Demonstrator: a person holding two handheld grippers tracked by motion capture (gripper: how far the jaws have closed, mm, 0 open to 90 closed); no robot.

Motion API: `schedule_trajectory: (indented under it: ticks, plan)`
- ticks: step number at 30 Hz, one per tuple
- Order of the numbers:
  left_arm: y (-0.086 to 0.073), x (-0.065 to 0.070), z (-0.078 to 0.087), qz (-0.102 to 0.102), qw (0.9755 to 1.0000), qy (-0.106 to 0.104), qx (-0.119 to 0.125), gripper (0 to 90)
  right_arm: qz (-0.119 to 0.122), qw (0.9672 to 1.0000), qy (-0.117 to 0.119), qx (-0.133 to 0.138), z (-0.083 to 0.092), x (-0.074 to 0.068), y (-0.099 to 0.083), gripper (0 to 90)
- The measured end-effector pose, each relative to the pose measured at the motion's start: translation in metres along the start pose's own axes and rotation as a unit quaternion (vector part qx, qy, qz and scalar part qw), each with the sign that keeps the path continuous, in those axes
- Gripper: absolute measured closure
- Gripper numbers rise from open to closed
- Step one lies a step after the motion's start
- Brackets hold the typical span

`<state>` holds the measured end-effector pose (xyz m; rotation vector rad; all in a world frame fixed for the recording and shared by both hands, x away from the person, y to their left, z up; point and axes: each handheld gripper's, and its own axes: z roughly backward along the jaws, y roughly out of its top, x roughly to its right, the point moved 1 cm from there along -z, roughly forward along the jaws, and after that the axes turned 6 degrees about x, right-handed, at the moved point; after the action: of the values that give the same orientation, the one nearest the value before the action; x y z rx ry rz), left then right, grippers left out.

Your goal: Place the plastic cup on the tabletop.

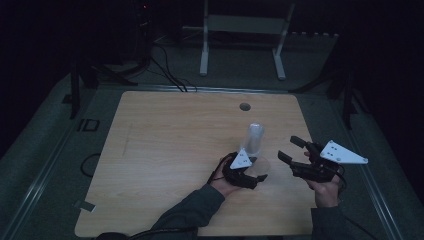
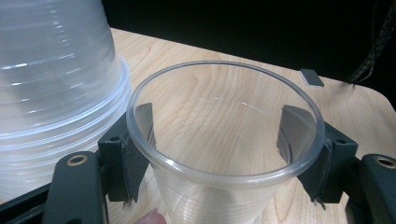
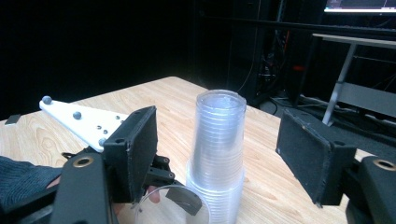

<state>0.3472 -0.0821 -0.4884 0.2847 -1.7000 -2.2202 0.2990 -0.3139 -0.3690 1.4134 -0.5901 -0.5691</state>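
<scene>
Clear plastic dominates a dim tabletop scene: a single plastic cup (image 2: 224, 149) sits between the jaws of the left gripper (image 2: 224, 154), its rim up and its mouth open toward the camera in the left gripper view. Both pads flank the cup's wall just under the rim, one on each side, and appear to touch it, so the left gripper is grasping the cup. Just beside it, at the left of that view, rises a stack of plastic cups (image 2: 51, 102), nested upside down.

From above, the stack (image 1: 255, 139) stands upright on the wooden table (image 1: 165, 150), near its right half, with the left gripper (image 1: 245, 175) directly in front of it, held by the person's left hand (image 1: 222, 184). The right gripper (image 1: 295, 150) hovers to the right of the stack, apart from it, its jaws spread wide with nothing between them. In the right gripper view the stack (image 3: 217, 154) stands between and beyond those released jaws, the cup's rim (image 3: 173, 205) low beside it.
</scene>
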Motion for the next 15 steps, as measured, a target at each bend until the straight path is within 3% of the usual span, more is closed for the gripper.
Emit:
schedule_trajectory:
  ticks: [6, 15]
  plan:
    - [-0.002, 0.001, 0.000, 0.003, 0.9996, 0.005, -0.027, 21.4, -0.001, 1.0000, -0.001, 0.002, 0.001, 0.000, 0.001, 28.5]
    - [-0.002, -0.001, 0.012, 0.007, 0.9994, 0.014, -0.032, 17.5, -0.002, 1.0000, -0.001, 0.000, 0.000, 0.000, -0.001, 28.4]
